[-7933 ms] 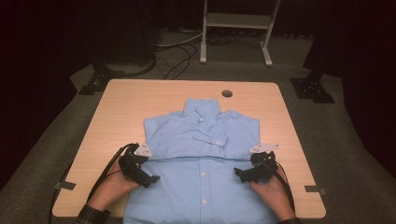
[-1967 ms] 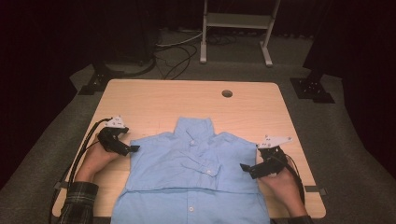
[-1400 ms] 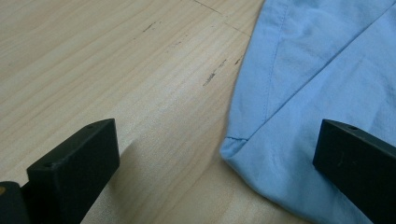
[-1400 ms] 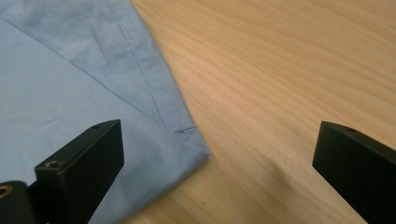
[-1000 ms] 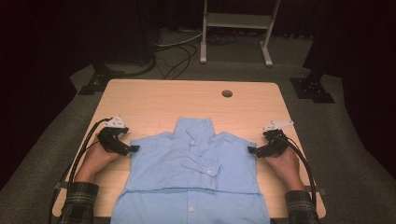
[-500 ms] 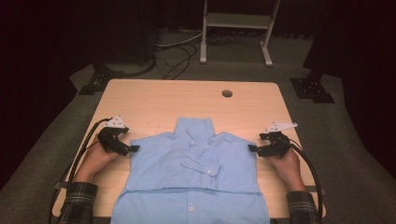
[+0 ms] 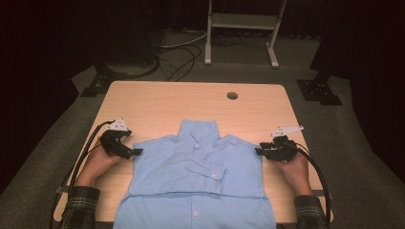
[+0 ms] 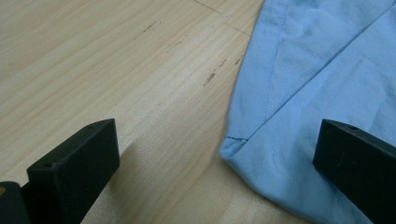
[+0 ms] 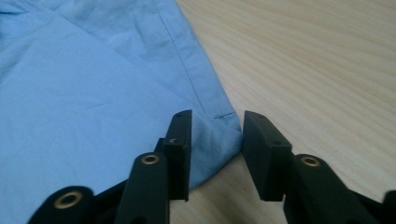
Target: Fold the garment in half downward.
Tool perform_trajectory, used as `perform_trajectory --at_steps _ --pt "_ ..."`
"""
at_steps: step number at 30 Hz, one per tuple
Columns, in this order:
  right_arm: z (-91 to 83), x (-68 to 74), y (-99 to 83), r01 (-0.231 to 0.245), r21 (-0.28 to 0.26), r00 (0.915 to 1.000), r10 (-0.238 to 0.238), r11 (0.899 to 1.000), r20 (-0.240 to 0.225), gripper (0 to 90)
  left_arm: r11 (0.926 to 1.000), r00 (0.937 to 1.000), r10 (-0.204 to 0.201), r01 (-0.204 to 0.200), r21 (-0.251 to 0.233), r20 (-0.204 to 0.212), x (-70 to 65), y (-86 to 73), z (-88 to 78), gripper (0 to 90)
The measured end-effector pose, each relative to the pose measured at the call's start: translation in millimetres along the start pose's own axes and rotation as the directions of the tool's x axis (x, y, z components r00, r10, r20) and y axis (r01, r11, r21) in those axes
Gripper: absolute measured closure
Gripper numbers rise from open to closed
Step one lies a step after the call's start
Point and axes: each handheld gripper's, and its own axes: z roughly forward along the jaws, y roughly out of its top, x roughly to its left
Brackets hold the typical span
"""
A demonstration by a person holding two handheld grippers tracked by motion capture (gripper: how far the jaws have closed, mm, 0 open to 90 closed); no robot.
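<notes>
Centrally on the table [image 7: 157,102] the shirt [image 7: 196,176] is laid flat. Its corner is straddled by the wide-open left gripper [image 7: 136,152]; the right gripper [image 7: 259,150] has just been closing around the opposite corner, not yet pinched.

The shirt [image 7: 196,183] is plain light blue, with small white buttons [image 7: 193,213] down its front and stitching in the same blue along its seams. It lies on a table [image 7: 191,102] of pale wood with fine straight grain, a few short dark scuffs and a dark round hole near its far edge. Both grippers, left [image 7: 138,152] and right [image 7: 257,150], are black, each with a white tag; the right one's jaws carry brass-coloured rivets. The person's sleeves [image 7: 81,205] are dark green plaid. The floor is grey carpet.
</notes>
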Motion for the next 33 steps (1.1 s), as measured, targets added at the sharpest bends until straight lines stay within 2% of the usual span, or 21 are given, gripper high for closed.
perform_trajectory --at_steps 6,11,14,18,20,21,22,25,29,33 --pt "0.0 0.2 0.0 -0.013 0.008 0.9988 0.013 1.0 -0.047 85.2 1.0 1.0 0.001 -0.001 0.0 -0.001 -0.1 0.0 -0.1 0.0" --pt "0.3 0.0 0.2 -0.025 0.011 0.998 0.026 1.0 -0.058 86.9 1.0 1.0 0.005 -0.005 -0.006 0.006 -0.2 -0.3 -0.7 0.3" --pt "0.3 -0.1 0.2 -0.026 0.011 0.9979 0.026 1.0 -0.058 86.9 1.0 1.0 -0.002 0.002 -0.009 0.001 -1.4 -1.1 -1.8 2.5" --pt "0.3 -0.1 0.3 -0.027 0.012 0.9979 0.028 1.0 -0.058 86.9 0.9997 0.9998 0.01 -0.01 -0.021 0.018 -1.6 -2.0 -3.6 6.6" --pt "0.3 -0.1 0.4 -0.027 0.012 0.998 0.027 1.0 -0.057 86.9 0.9987 0.9991 0.022 -0.021 -0.046 0.035 -2.9 -4.1 -6.6 14.5" --pt "0.2 0.2 0.5 -0.026 0.013 0.998 0.027 1.0 -0.057 86.9 0.9975 0.998 0.031 -0.027 -0.065 0.055 -4.4 -5.8 -9.1 26.3" --pt "0.2 0.3 0.5 -0.026 0.013 0.9981 0.026 1.0 -0.056 86.9 0.9972 0.9981 0.029 -0.025 -0.071 0.055 -6.5 -6.9 -10.4 36.4" --pt "0.2 0.5 0.6 -0.026 0.014 0.9981 0.027 1.0 -0.055 86.9 0.9968 0.9979 0.016 -0.011 -0.079 0.063 -9.5 -7.8 -11.6 46.9" --pt "0.1 0.6 0.7 -0.023 0.015 0.9983 0.024 1.0 -0.054 86.9 0.9963 0.9964 -0.011 0.018 -0.084 0.084 -10.2 -7.8 -11.6 66.0" --pt "0.1 0.6 0.9 -0.026 0.017 0.9981 0.027 1.0 -0.055 87.0 0.9957 0.9943 -0.034 0.042 -0.083 0.102 -11.1 -8.0 -11.5 74.9"
